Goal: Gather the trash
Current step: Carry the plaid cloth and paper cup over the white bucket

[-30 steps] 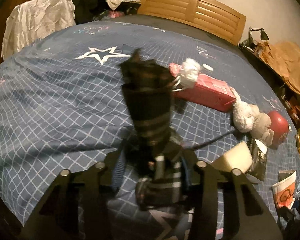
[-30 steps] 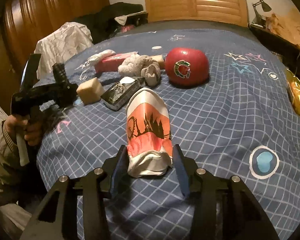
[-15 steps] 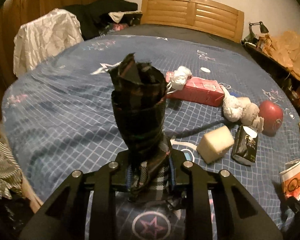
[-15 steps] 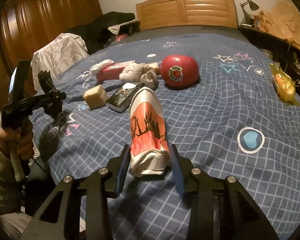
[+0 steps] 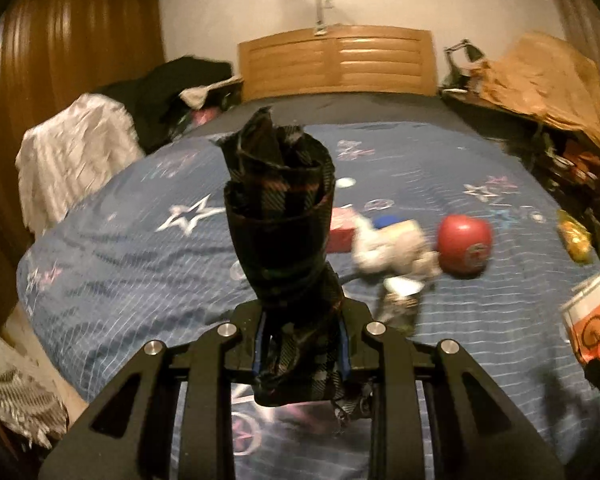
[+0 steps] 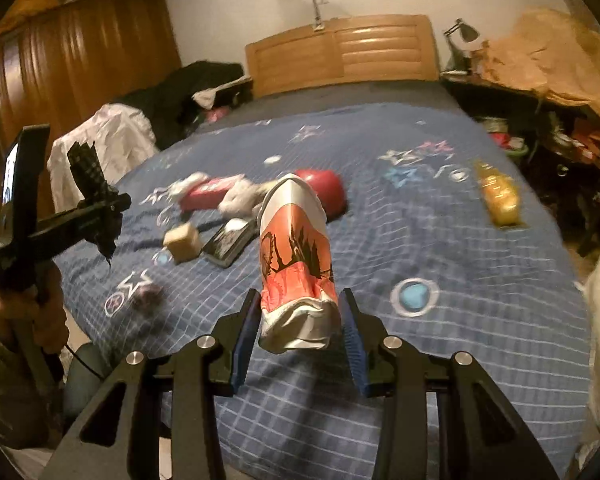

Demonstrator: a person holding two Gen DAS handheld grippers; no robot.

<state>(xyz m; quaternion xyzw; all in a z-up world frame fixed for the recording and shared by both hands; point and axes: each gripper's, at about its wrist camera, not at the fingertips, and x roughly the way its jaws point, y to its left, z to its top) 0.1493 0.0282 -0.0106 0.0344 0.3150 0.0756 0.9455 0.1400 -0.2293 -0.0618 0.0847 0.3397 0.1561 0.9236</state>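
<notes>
Holding one item in each tool, we read the collection as partly done. In the left wrist view, the left gripper (image 5: pixel 300 344) at lower centre is clamped tight on a dark plaid wrapper (image 5: pixel 280 216) standing upright between its jaws. In the right wrist view, the right gripper (image 6: pixel 300 328) pinches a crushed orange-and-white paper cup (image 6: pixel 296 256) at its base. Both pieces sit clear of the blue bedspread (image 6: pixel 440 240). Left on it, mid-frame, are a black packet (image 6: pixel 228 240), a beige block (image 6: pixel 182 242), a pink box (image 6: pixel 212 194) and, at the right, a yellow wrapper (image 6: pixel 498 196). No bin is visible.
</notes>
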